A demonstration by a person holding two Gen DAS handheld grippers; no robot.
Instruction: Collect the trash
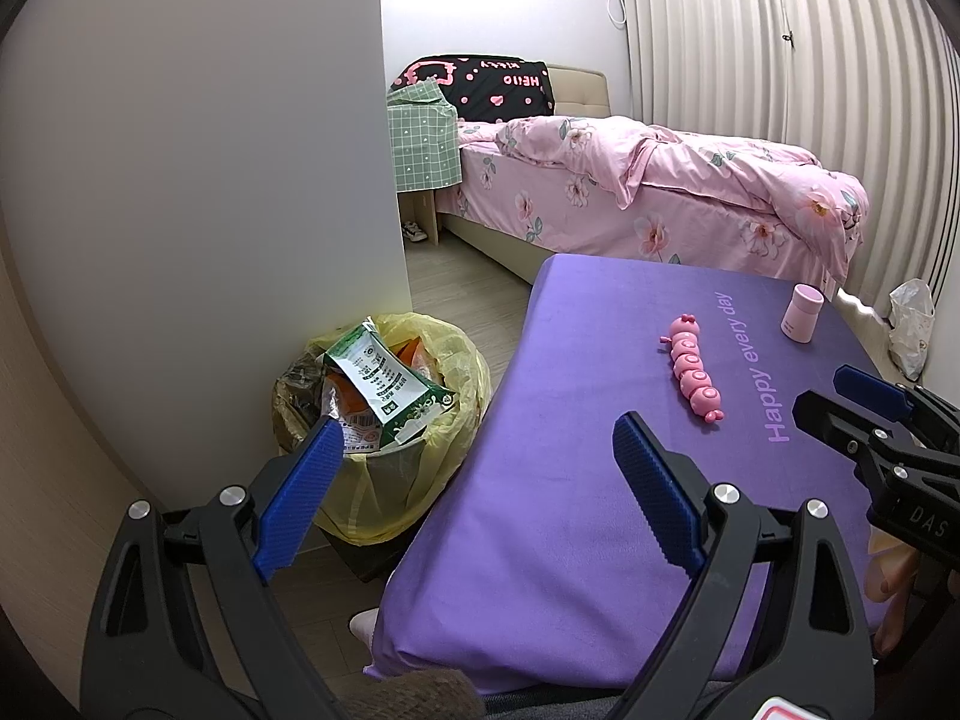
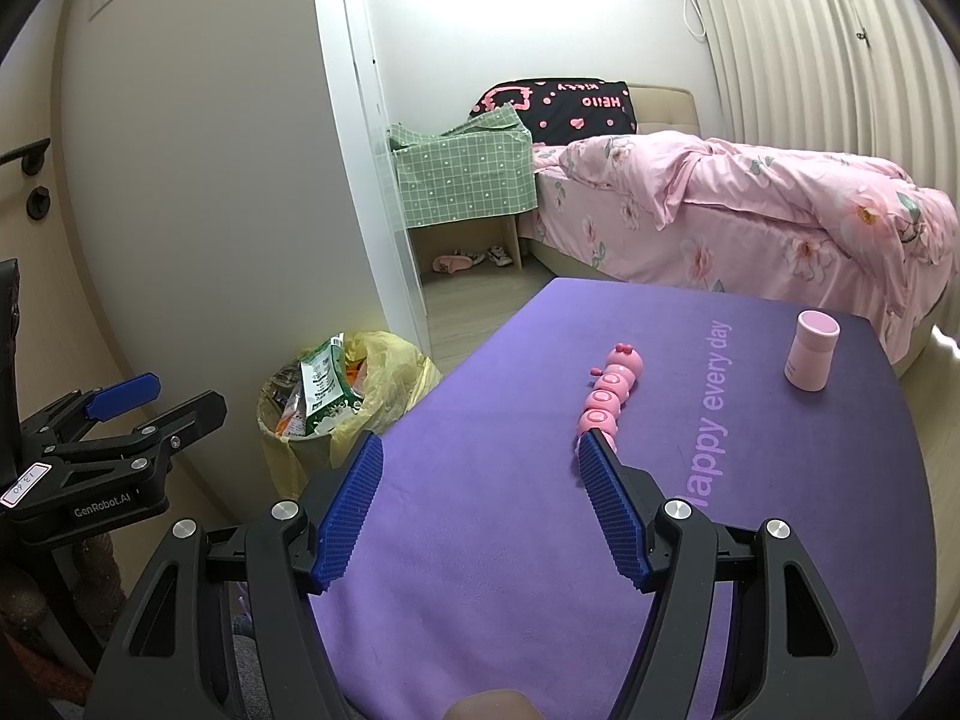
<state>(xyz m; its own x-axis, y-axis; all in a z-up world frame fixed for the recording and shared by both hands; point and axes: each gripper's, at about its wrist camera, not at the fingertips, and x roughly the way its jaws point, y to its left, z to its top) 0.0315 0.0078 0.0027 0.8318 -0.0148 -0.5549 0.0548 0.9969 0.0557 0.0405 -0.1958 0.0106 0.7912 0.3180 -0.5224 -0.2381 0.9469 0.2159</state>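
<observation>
Carton (image 1: 384, 384) in bin (image 1: 444, 360), tilted, long axis diagonal

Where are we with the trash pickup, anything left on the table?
Looks mostly done: wrappers and a green carton sit in the yellow-lined bin. Nothing is in hand; left gripper and right gripper are open and empty. On the purple table only a pink caterpillar toy and pink jar remain, neither obviously trash.
</observation>
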